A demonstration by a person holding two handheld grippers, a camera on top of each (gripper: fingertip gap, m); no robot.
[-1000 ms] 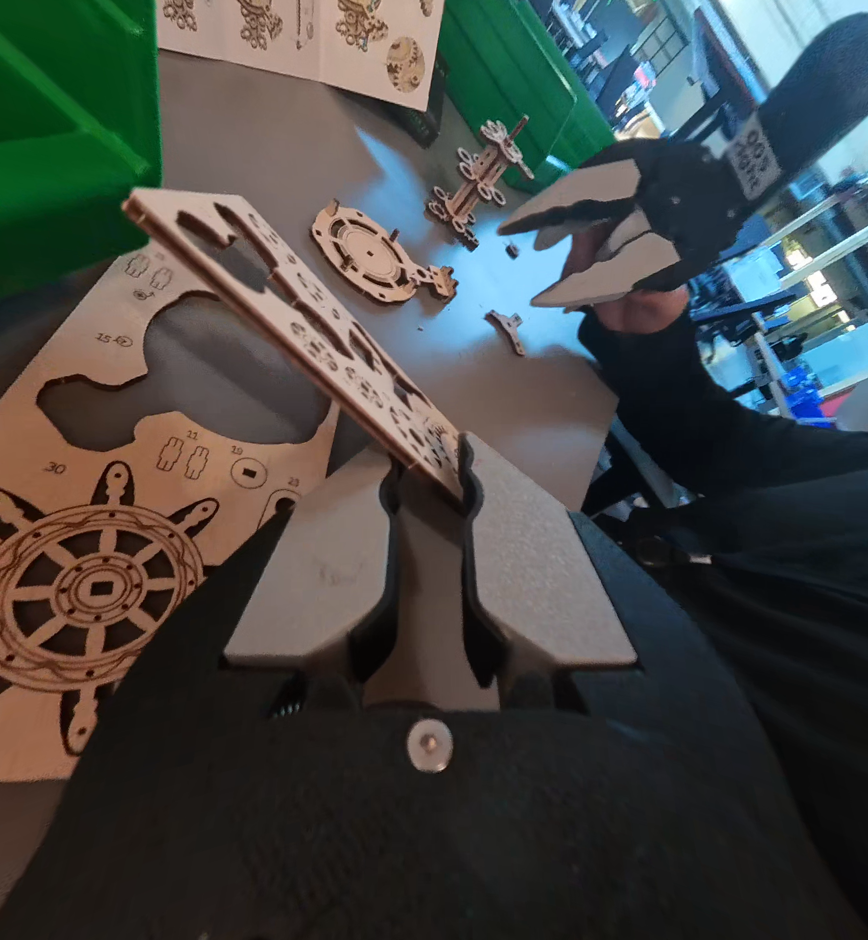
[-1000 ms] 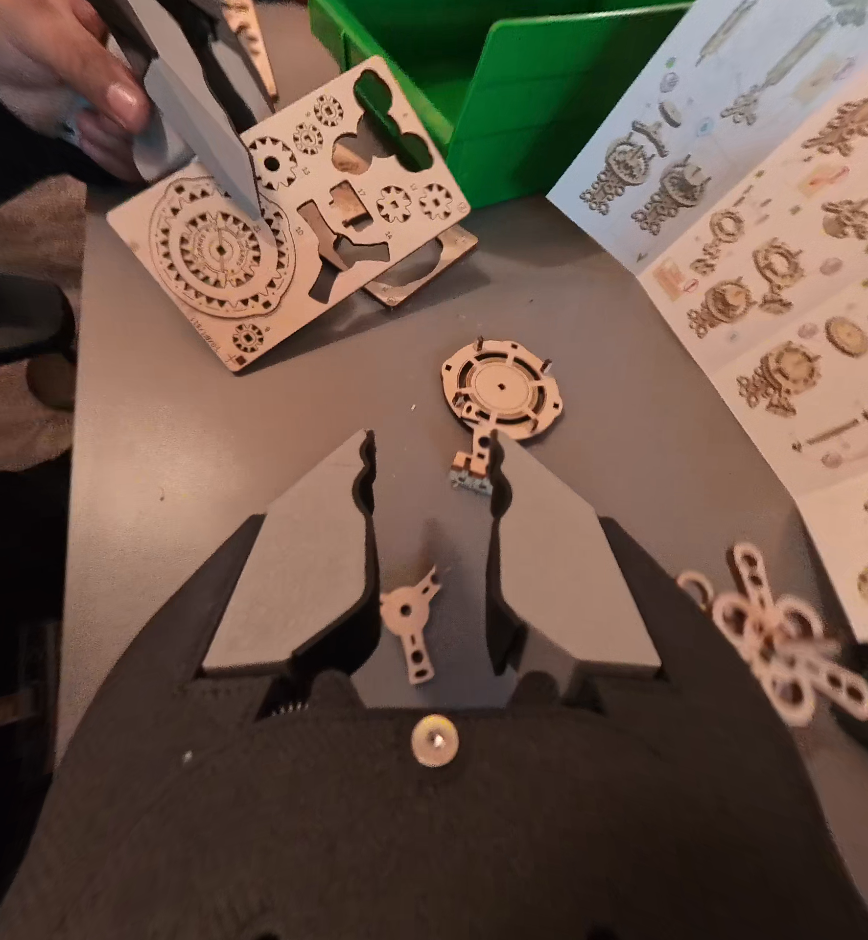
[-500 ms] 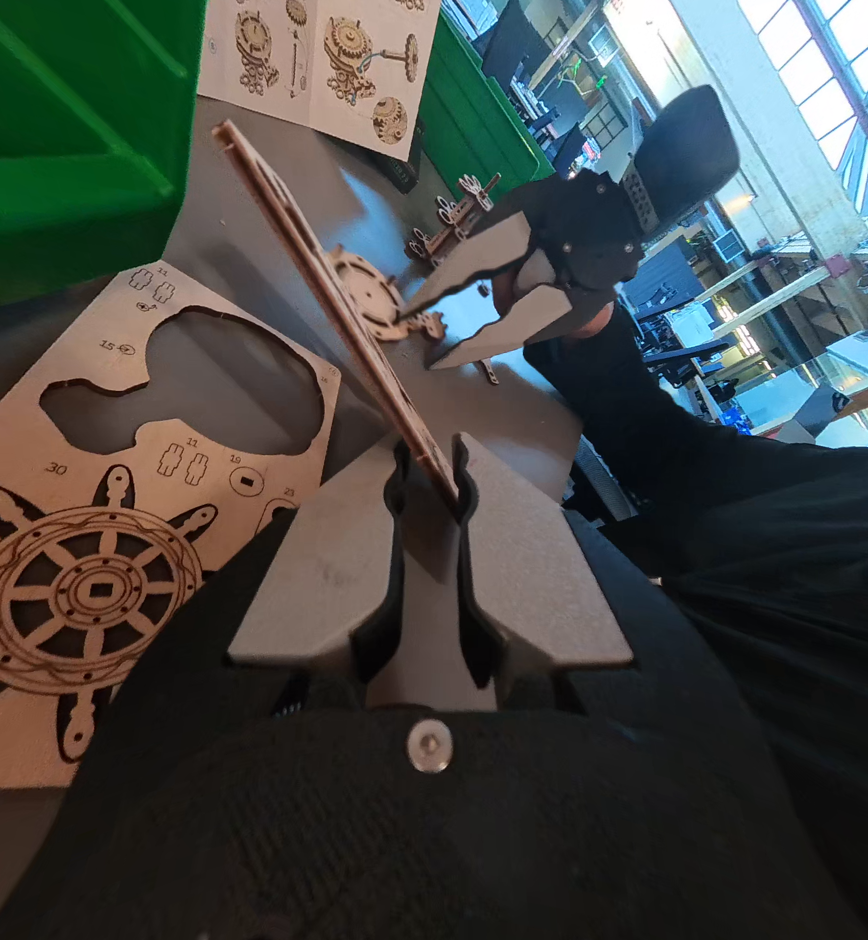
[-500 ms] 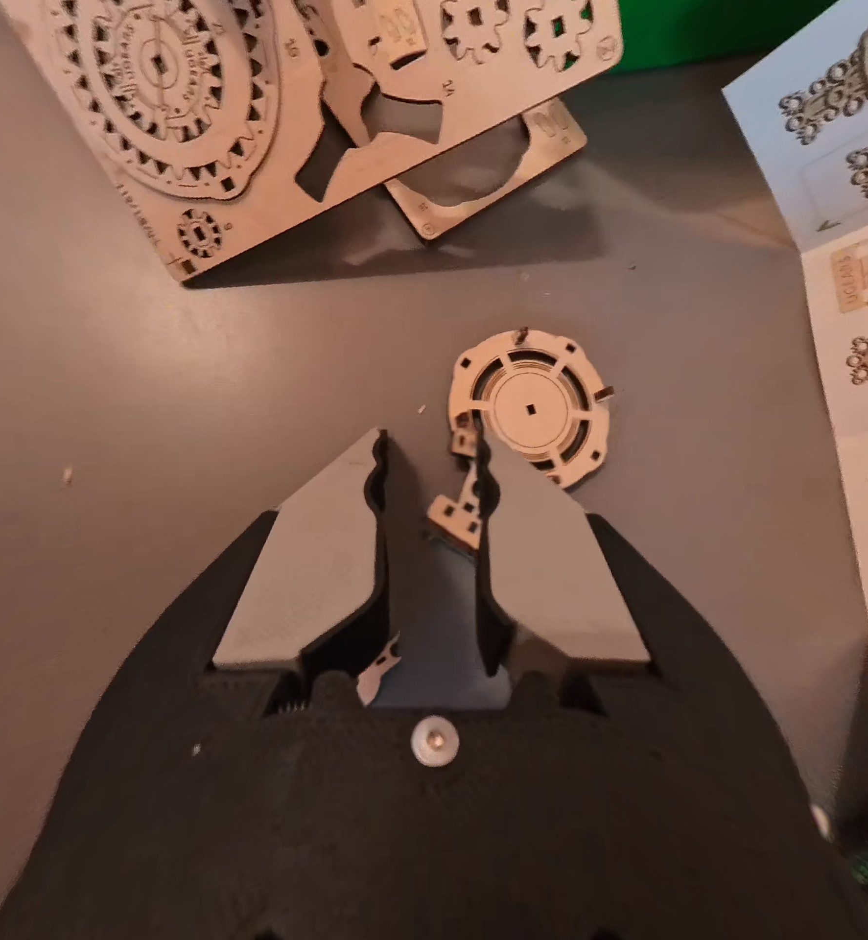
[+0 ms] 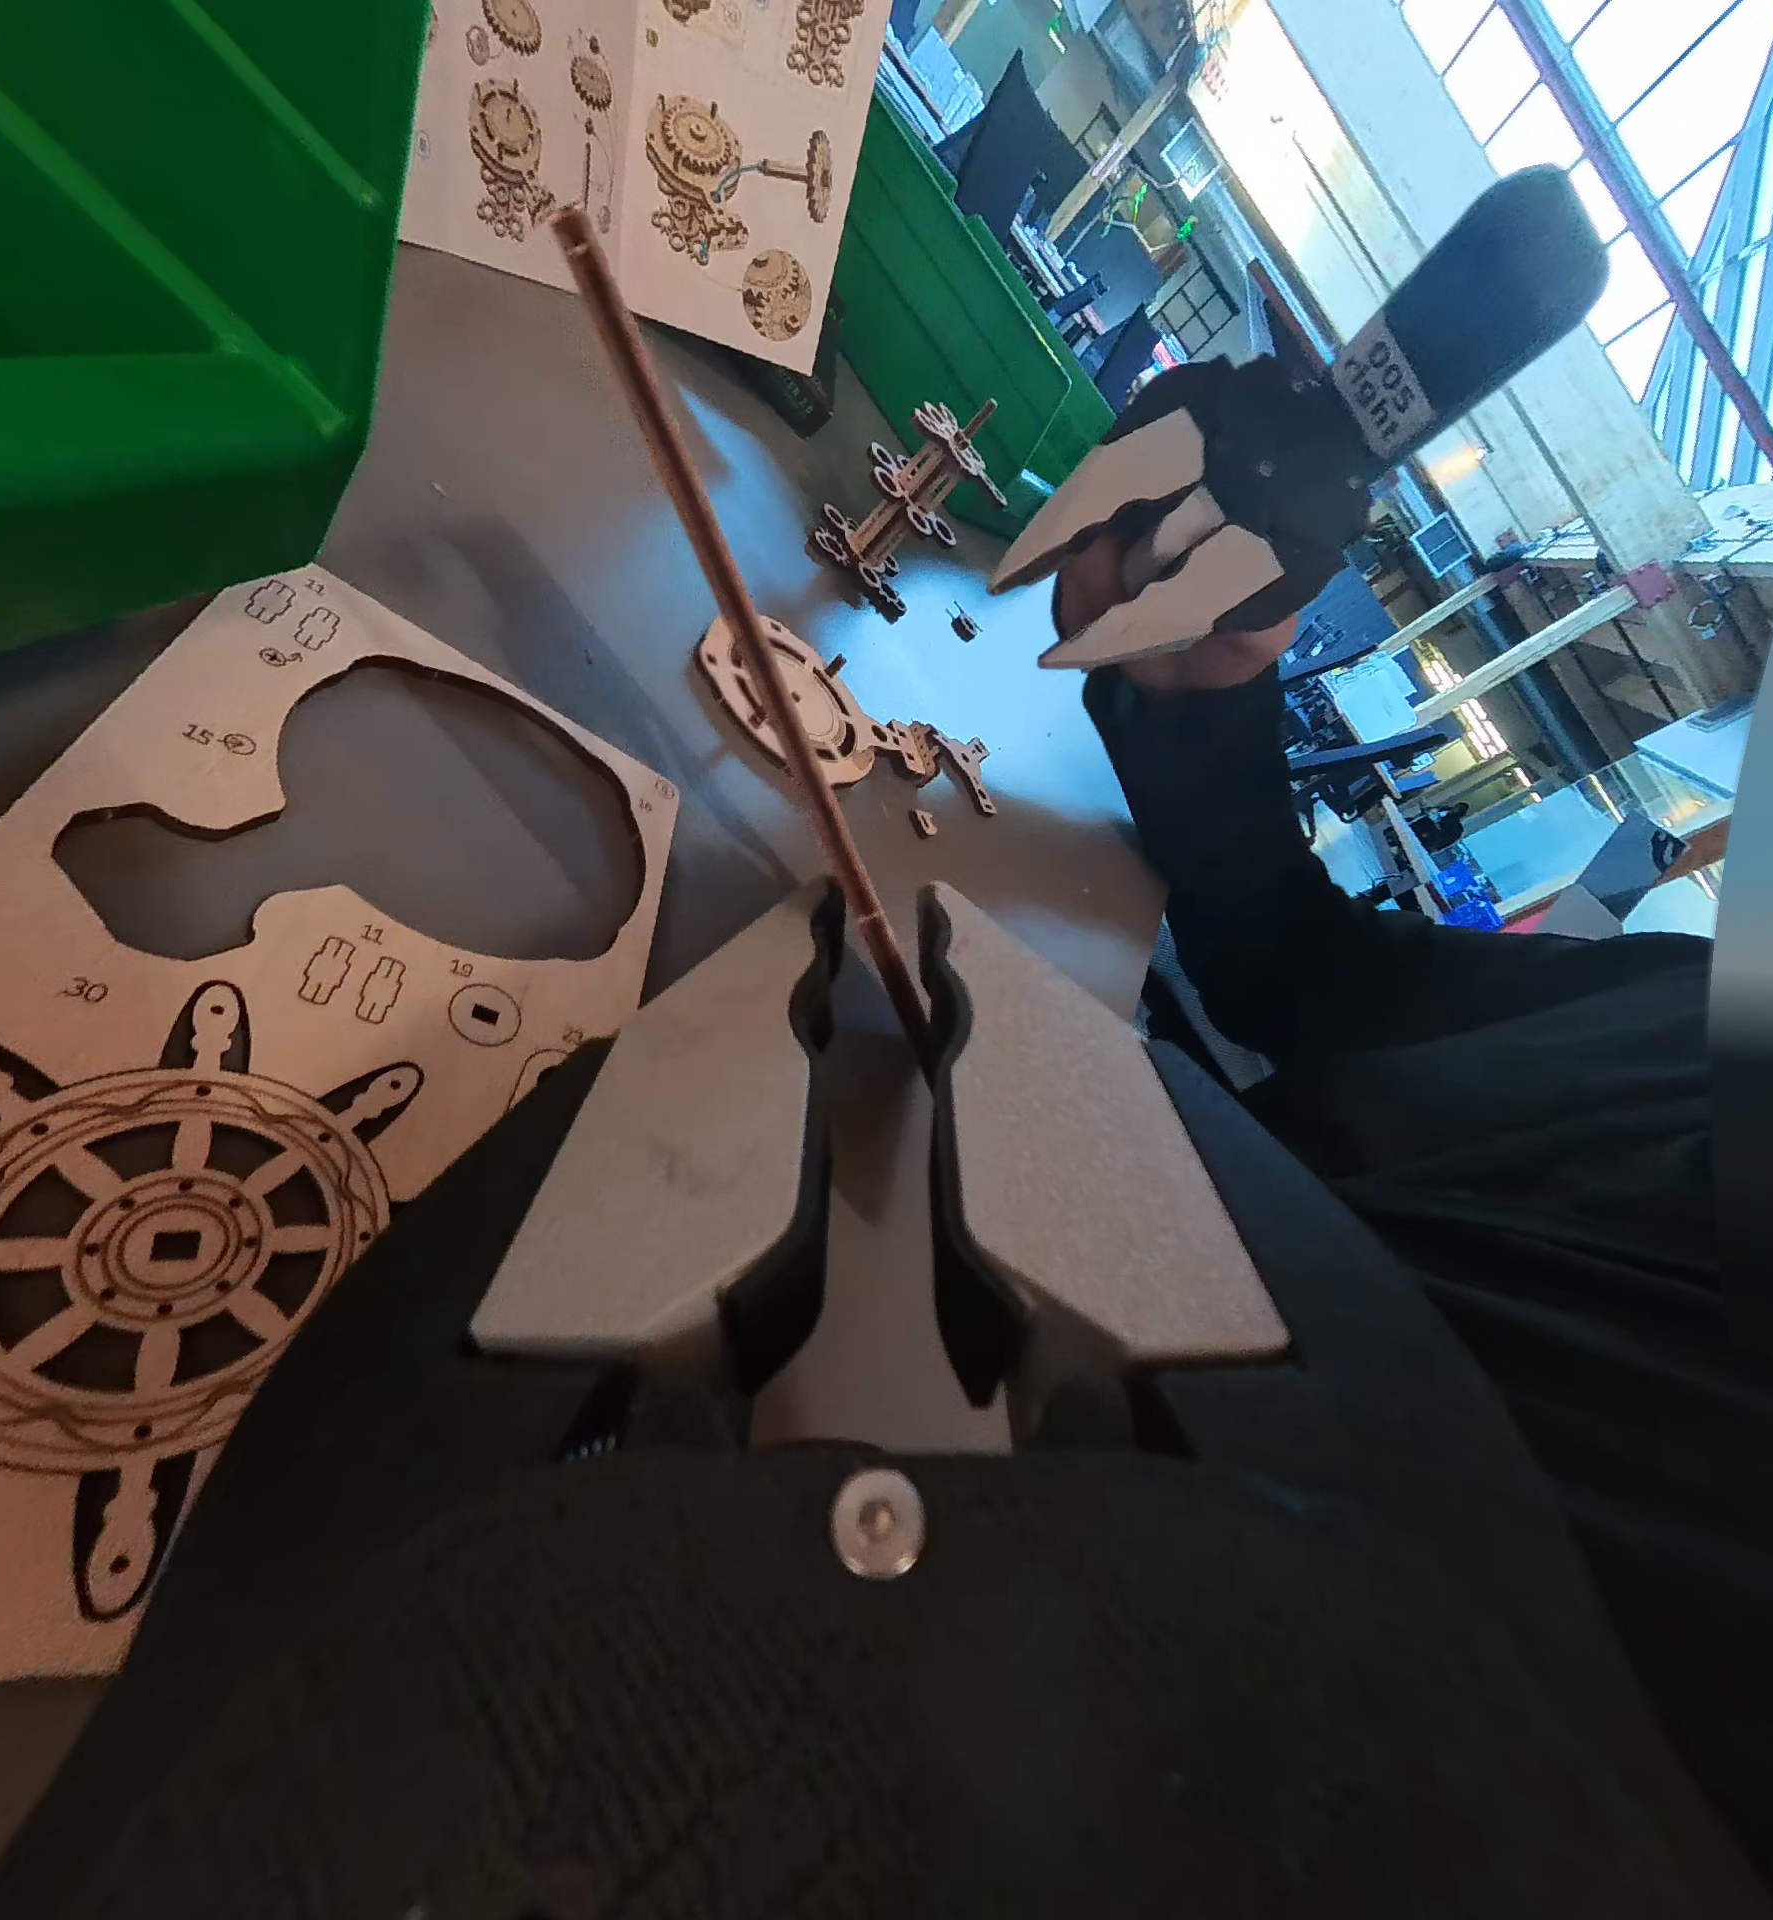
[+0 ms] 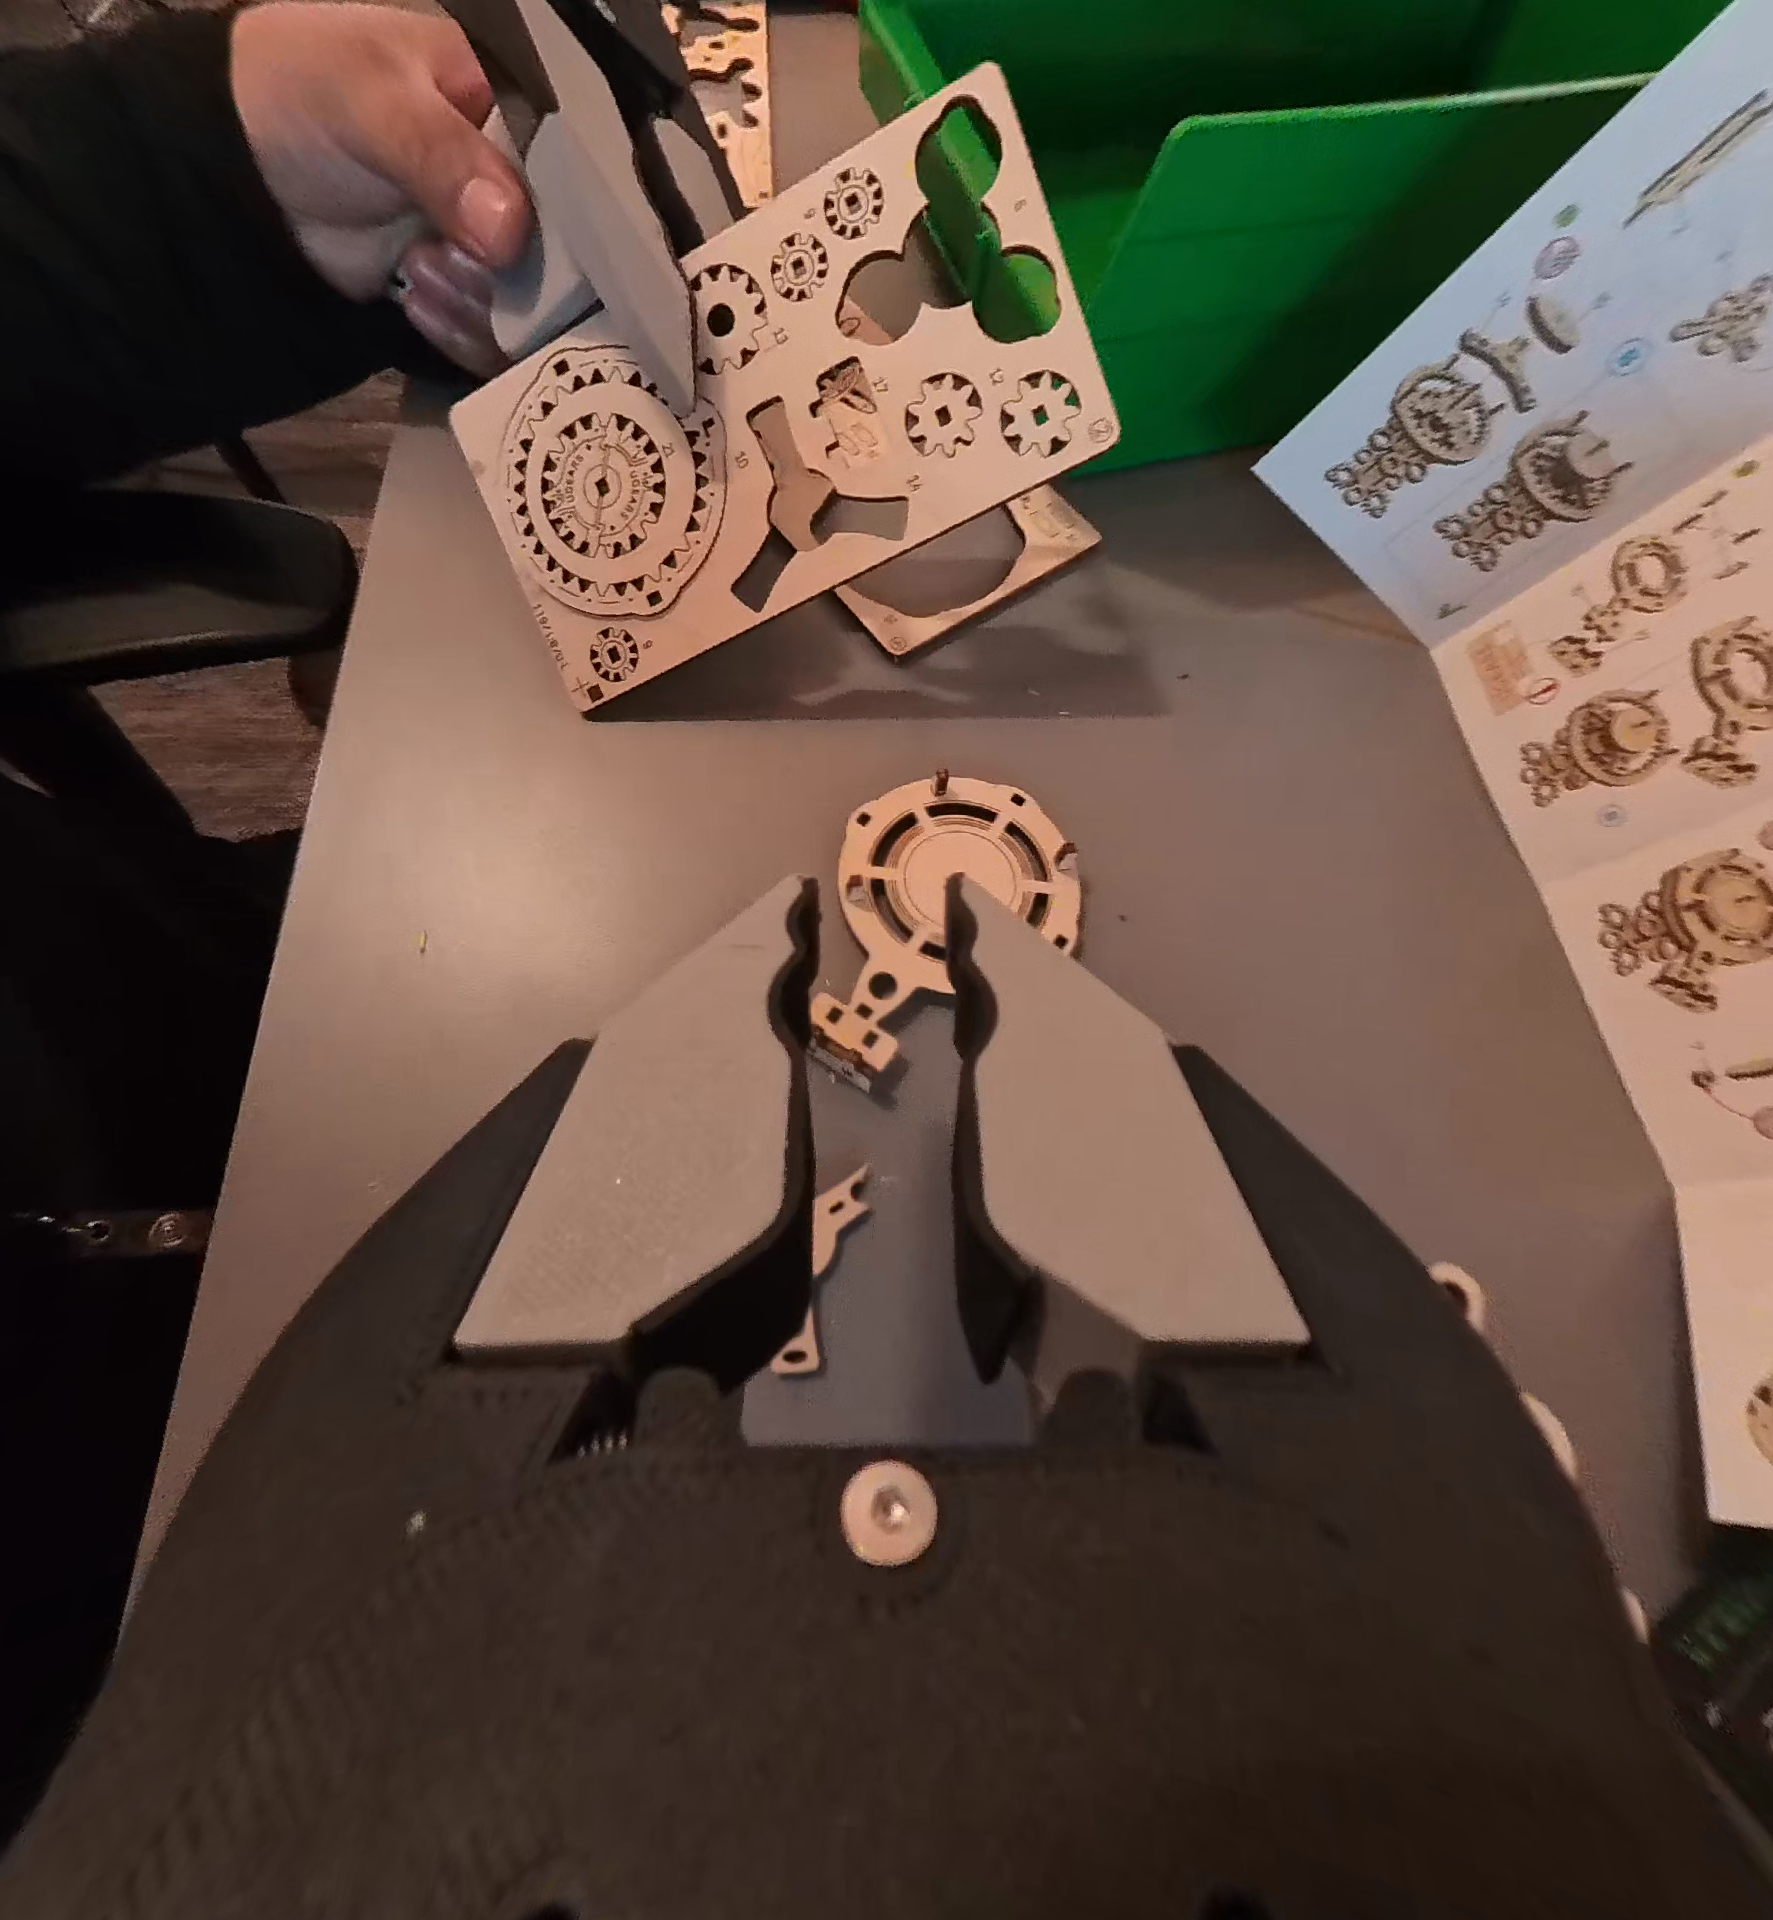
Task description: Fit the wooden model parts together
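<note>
Left gripper pinches a thin wooden parts sheet by its near corner, so its own camera sees the sheet edge-on, rising away from the fingertips; the right wrist view shows the sheet's face, with 1 large gear ring and several small cogs uncut and some openings already emptied. Under and to the left of this gripper, a second sheet with a ship's-wheel pattern lies flat on the grey table. Beyond the sheets stands a green bin, and an unfolded instruction leaflet lies to the right gripper's right.

Right gripper hangs above the table with its 2 fingers spread and nothing between them. Just ahead of its fingertips lies a round wooden subassembly with a short tabbed arm pointing back toward the gap. Nearer its body, a small flat bracket piece lies on the table below the fingers. A rod-and-rings assembly sits farther off, to the right gripper's right.

The step in hand looks like freeing a piece from the held sheet. To do it well, hold the sheet steady and firmly by the corner, and bring the right gripper to the chosen piece's edge and press it out gently, because the thin wood may snap.
</note>
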